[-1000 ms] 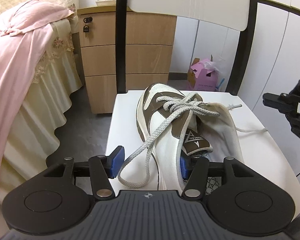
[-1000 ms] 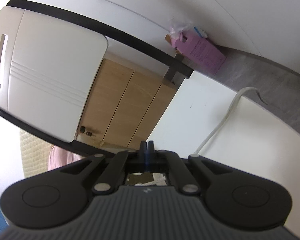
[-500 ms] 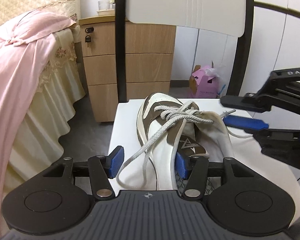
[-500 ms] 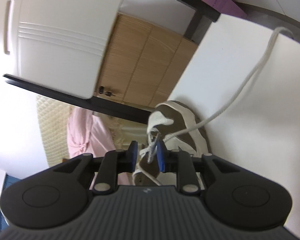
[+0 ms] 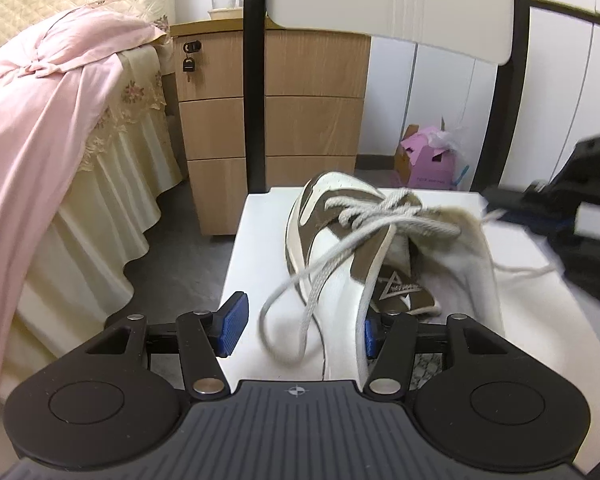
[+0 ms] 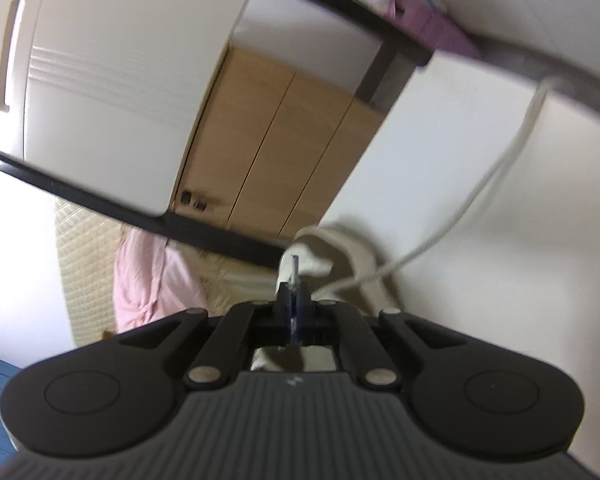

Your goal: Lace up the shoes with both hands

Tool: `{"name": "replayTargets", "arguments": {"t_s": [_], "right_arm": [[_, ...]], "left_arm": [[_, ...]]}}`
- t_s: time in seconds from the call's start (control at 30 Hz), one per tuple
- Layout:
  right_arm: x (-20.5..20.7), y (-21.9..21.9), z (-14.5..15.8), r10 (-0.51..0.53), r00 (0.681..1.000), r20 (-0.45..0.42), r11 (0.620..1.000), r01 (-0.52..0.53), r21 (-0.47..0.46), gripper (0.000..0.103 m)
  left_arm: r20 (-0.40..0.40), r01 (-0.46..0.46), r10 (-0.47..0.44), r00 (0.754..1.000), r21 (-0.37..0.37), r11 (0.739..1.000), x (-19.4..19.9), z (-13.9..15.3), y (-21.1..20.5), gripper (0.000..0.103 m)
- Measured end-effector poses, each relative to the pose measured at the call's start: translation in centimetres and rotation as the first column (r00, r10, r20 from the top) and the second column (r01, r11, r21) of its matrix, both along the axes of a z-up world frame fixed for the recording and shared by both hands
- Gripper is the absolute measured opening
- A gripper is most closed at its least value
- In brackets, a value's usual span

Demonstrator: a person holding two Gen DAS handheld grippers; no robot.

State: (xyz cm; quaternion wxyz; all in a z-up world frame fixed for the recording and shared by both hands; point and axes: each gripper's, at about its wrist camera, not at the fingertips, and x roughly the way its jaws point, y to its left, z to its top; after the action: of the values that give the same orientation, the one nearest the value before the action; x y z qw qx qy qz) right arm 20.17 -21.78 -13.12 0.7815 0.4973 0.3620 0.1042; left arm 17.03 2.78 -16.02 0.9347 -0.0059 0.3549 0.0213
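You are pinching the lace tip [image 6: 295,266] in your right gripper [image 6: 295,312] fingers (closed tight), beside the sneaker [image 5: 364,252] on the white chair seat [image 5: 256,240]. Your left gripper [image 5: 300,326] is standing wide around the heel. Next, I think, you are needing an eyelet.

shoe [image 5: 340,264]: smooth white and brown leather-look | lace [image 5: 312,280]: rough woven cord | seat [image 5: 260,240]: smooth matt white | drawers [image 5: 312,120]: wood-grain | sheet [image 5: 40,140]: soft pink cloth
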Motion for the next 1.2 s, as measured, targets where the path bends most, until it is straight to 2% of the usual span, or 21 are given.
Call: {"name": "replayTargets", "arguments": {"t_s": [0.2,0.37,0.5,0.6,0.67,0.7,0.73,0.83,0.9,1.0,1.07,1.2], "right_arm": [[-0.3,-4.1,0.7,-0.119,0.993,0.011,0.991,0.12,-0.059,0.002],[-1.3,-9.1,2.0,-0.202,0.977,0.061,0.97,0.209,-0.126,0.003],[-2.7,-12.1,1.5,-0.247,0.968,0.04,0.959,0.251,-0.135,0.003],[-3.4,-13.0,1.6,-0.259,0.965,0.039,0.953,0.262,-0.153,0.01],[-3.6,-13.5,1.8,-0.274,0.961,0.049,0.95,0.278,-0.14,0.025],[-3.7,-13.6,2.0,-0.283,0.957,0.059,0.948,0.288,-0.134,0.044],[-3.8,-13.5,2.3,-0.28,0.958,0.07,0.949,0.287,-0.135,0.05],[-3.6,-11.7,2.6,-0.186,0.979,0.083,0.975,0.194,-0.112,0.051],[-3.0,-9.1,1.9,-0.079,0.995,0.06,0.996,0.081,-0.03,0.051],[-2.9,-5.2,-0.1,0.03,1.0,-0.005,0.993,-0.029,0.113,0.051],[-2.5,-3.1,-1.1,0.059,0.998,-0.037,0.986,-0.052,0.161,0.051],[-1.5,0.2,-2.4,0.077,0.995,-0.07,0.98,-0.062,0.19,0.05]], "left_arm": [[-0.012,0.015,-0.016,1.0,-0.031,0.999,0.1,-0.1,0.7,0.059],[-0.014,0.038,-0.038,0.999,-0.037,0.999,0.3,-0.2,0.8,0.059],[-0.008,0.038,-0.038,0.999,-0.024,0.999,0.2,-0.1,0.5,0.058],[-0.004,0.036,-0.036,0.999,-0.018,0.999,0.1,0.0,0.4,0.058],[-0.001,0.035,-0.035,0.999,-0.02,0.999,0.0,0.2,0.4,0.058],[0.003,0.042,-0.042,0.999,-0.019,0.999,0.0,0.4,0.4,0.058],[0.009,0.05,-0.05,0.999,-0.015,0.999,-0.1,0.5,0.3,0.058],[0.038,0.071,-0.07,0.997,-0.008,0.997,-0.5,1.1,0.1,0.058],[0.057,0.087,-0.086,0.995,-0.005,0.996,-0.7,1.5,0.0,0.058],[0.074,0.101,-0.102,0.992,0.018,0.995,-0.8,1.7,-0.5,0.058],[0.079,0.101,-0.104,0.991,0.04,0.994,-0.7,1.7,-0.7,0.056],[0.063,0.109,-0.109,0.992,0.005,0.994,0.0,1.4,-0.5,0.045]]}}
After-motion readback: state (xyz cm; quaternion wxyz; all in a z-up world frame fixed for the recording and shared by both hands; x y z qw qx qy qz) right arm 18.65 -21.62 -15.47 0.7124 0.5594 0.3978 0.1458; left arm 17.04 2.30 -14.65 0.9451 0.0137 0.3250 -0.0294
